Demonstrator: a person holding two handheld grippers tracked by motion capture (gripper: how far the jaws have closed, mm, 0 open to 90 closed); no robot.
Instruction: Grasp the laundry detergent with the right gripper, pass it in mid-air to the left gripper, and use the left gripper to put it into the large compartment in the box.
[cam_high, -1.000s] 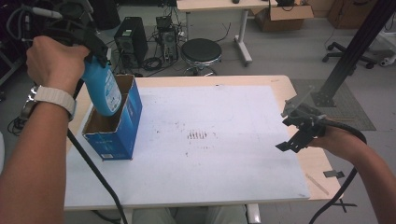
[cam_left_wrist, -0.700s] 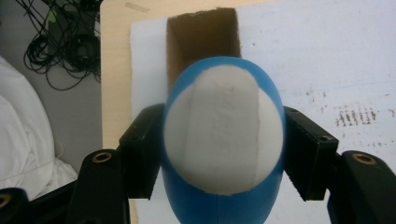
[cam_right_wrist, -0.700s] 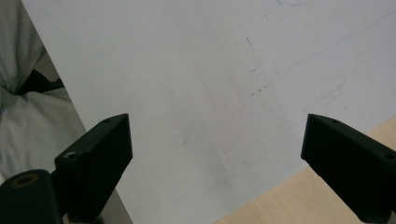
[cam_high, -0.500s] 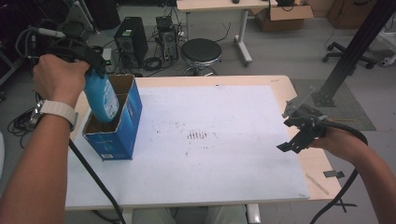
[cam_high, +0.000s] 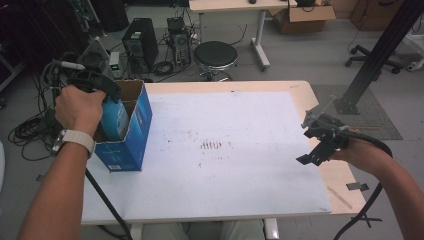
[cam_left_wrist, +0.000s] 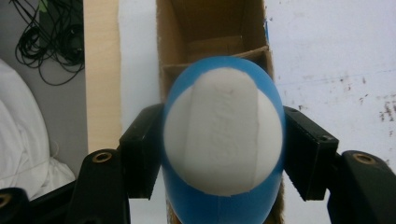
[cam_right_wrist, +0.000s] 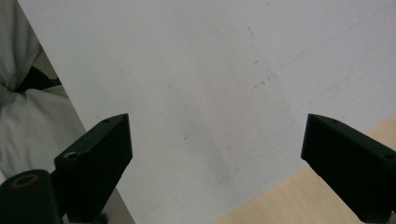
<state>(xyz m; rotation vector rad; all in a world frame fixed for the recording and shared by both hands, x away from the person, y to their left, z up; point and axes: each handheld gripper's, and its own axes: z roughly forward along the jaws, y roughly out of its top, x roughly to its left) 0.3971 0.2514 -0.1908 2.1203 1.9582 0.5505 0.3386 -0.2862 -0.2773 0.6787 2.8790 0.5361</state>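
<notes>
Bottle (cam_left_wrist: 223, 140), blue with white base, sitting clamped between left gripper (cam_left_wrist: 223, 154) pads at centre of left gripper view, base facing camera. High view: bottle lying partly inside open blue carton (cam_high: 125, 135) at left of frame, on white board (cam_high: 240, 175). Right gripper (cam_high: 320, 147) hovering over board's right edge, jaws gaping wide, gripping nothing. Farther back, upper centre: black stool (cam_high: 215, 54).
</notes>
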